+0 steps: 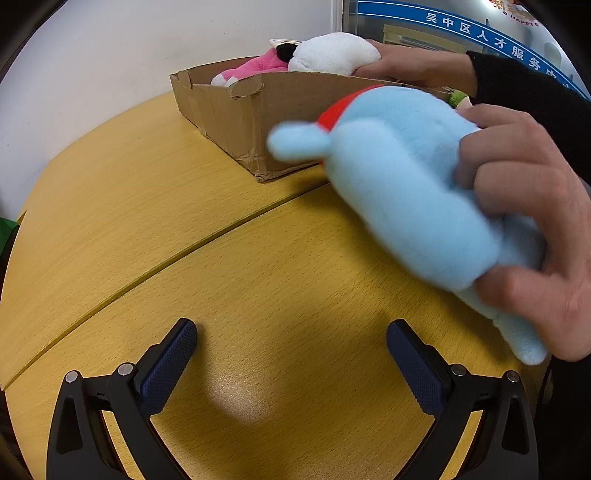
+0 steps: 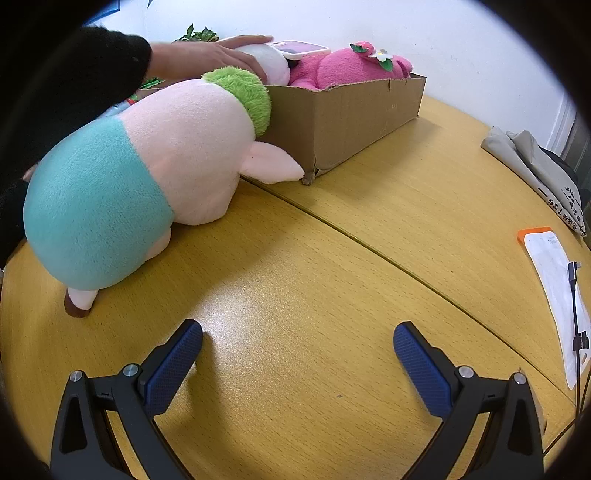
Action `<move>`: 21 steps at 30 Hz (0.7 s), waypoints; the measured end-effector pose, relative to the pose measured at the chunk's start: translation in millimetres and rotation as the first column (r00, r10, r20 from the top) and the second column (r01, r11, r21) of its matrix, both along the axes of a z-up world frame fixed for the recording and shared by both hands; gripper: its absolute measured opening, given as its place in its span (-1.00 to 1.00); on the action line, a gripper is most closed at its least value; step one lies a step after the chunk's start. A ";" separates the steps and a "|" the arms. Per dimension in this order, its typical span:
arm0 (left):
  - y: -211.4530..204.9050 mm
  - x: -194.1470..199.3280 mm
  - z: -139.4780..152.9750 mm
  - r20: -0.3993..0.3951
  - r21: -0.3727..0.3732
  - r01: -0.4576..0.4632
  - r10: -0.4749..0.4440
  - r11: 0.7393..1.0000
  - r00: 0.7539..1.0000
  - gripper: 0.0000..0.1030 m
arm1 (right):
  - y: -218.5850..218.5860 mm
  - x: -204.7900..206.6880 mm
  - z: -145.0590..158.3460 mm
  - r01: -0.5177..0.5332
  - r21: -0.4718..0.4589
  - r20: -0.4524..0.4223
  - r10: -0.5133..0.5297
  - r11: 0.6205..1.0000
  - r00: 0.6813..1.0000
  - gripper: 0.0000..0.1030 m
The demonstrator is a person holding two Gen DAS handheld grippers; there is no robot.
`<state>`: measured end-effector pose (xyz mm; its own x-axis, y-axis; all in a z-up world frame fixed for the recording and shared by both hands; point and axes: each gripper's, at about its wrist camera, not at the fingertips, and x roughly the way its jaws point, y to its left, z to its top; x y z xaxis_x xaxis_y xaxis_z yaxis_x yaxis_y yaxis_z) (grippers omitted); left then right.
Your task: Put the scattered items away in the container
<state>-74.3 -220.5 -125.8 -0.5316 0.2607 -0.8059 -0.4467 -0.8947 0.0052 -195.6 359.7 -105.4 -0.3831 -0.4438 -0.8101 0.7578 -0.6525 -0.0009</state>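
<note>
A cardboard box (image 1: 236, 114) (image 2: 351, 114) stands at the back of the yellow table (image 1: 258, 277) with a pink plush (image 1: 255, 68) (image 2: 351, 68) and a white plush (image 1: 332, 53) (image 2: 269, 64) inside. A person's bare hand (image 1: 402, 62) (image 2: 207, 57) rests on the white plush. Another bare hand (image 1: 528, 221) holds a light blue plush with a red patch (image 1: 406, 177) above the table. A pale pink plush with teal trousers and a green collar (image 2: 147, 173) stands against the box's near corner. My left gripper (image 1: 291, 347) and right gripper (image 2: 297, 347) hover open and empty over bare table.
A white packet with an orange edge (image 2: 554, 288) and a thin black cable (image 2: 574, 314) lie at the table's right edge. A beige cloth bag (image 2: 535, 170) sits farther back on the right. A white wall backs the box, with green leaves (image 2: 195, 35) behind it.
</note>
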 end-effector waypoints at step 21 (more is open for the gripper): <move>1.1 0.5 -0.5 0.000 0.000 -0.005 0.005 1.000 1.000 1.00 | -0.1 0.3 -0.3 0.000 -0.001 -0.001 0.000 1.000 1.000 1.00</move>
<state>-73.8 -219.4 -126.3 -0.5332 0.2580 -0.8057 -0.4420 -0.8970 0.0053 -195.3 359.6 -105.7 -0.3839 -0.4441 -0.8096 0.7575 -0.6528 -0.0011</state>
